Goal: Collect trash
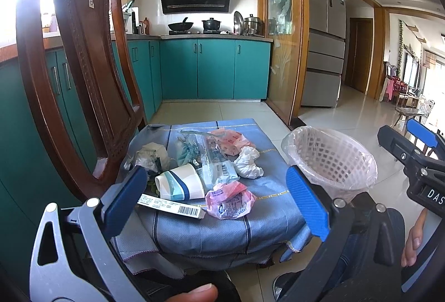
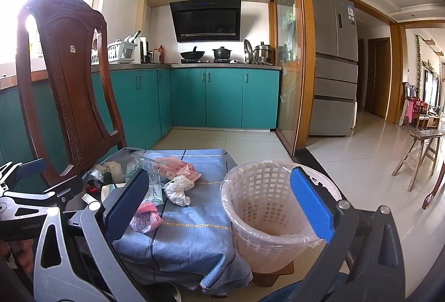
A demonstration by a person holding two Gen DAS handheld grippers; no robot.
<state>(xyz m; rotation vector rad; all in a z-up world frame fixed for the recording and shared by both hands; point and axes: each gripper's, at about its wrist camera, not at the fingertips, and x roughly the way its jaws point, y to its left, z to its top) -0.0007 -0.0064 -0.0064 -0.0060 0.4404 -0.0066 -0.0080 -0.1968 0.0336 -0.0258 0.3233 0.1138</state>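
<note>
**Left wrist view: trash pile on blue cloth, basket alongside, both grippers empty**

Left wrist view shows the trash lying on a blue checked cloth (image 1: 211, 221) that covers a low seat. Landmark for all positions: the paper cup (image 1: 179, 182), which lies on its side at the near left of the pile.

- Barcoded cardboard box (image 1: 171, 205): flat, just in front of the cup, touching it.
- Pink crumpled plastic bag (image 1: 229, 200): just right of the cup, at the near edge of the pile.
- White crumpled tissue (image 1: 248, 162): right of the cup and farther back.
- Clear plastic wrappers (image 1: 211, 160): directly behind the cup.
- Second pink wrapper (image 1: 229, 142): behind the cup, at the far side of the pile.
- White lattice wastebasket (image 1: 331, 160): well right of the cup, off the cloth, lined with a clear bag; no trash is visible inside it in the right wrist view (image 2: 267, 207).

Left gripper (image 1: 217, 197): jaws spread wide, nothing between them, hovering near the cup. Right gripper (image 2: 222, 201): jaws spread wide, holding nothing, above the gap between cloth and wastebasket.

Carved wooden chair (image 1: 83, 73): left of the cup, behind the cloth. Teal kitchen cabinets (image 1: 214, 68) stand beyond.
</note>
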